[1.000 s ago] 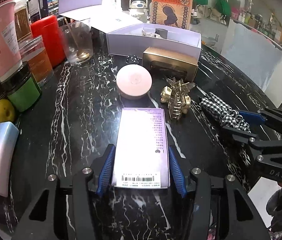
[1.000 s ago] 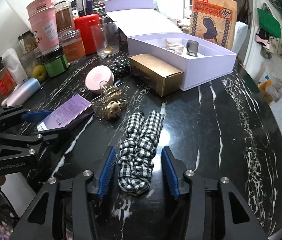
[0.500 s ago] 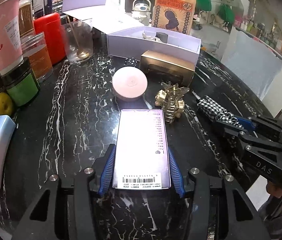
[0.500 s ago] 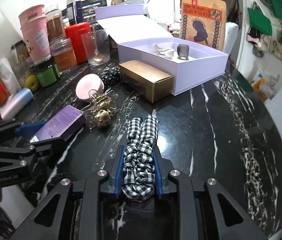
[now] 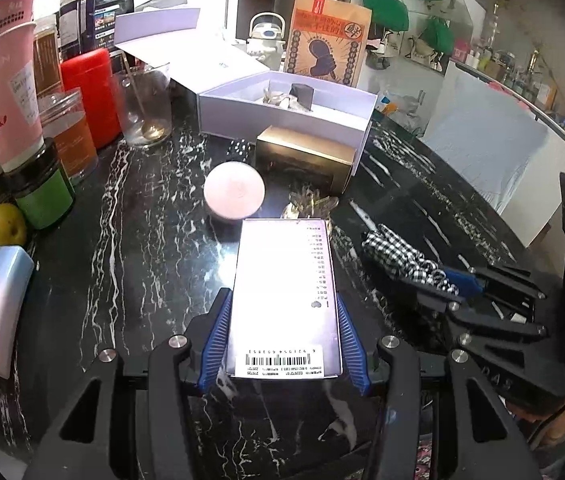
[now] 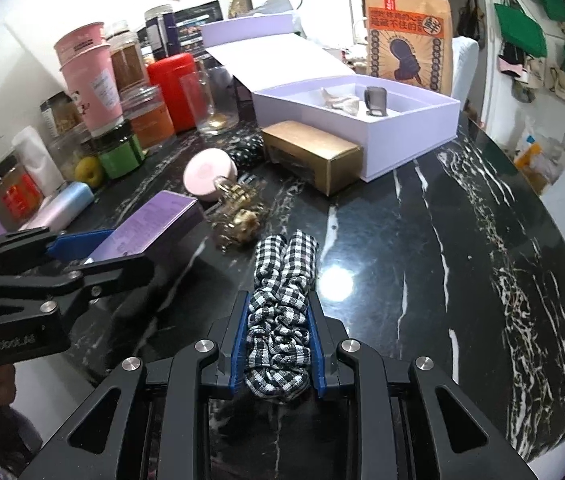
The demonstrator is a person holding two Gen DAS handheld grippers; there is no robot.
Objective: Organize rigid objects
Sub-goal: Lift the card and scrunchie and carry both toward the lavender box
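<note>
Black marble desk (image 6: 462, 240) carrying the task objects. The left hand-held gripper (image 5: 284, 336) is clamped on a purple box (image 5: 286, 296) at 6 o'clock in its view. The right hand-held gripper (image 6: 278, 340) pinches a checked scrunchie (image 6: 282, 300). At 12 o'clock lies an open lilac box (image 6: 402, 136), a gold box (image 6: 314, 156) touching its front wall.

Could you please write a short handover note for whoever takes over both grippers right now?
Left gripper: shut on the purple box, which appears lifted off the marble table.
Right gripper: shut on the checked scrunchie.
Open lavender box at the back already holds two small items.
Still out on the table: gold box, pink round case, gold hair claw.
Left to do, probably: place both held items, then the remaining ones.
</note>
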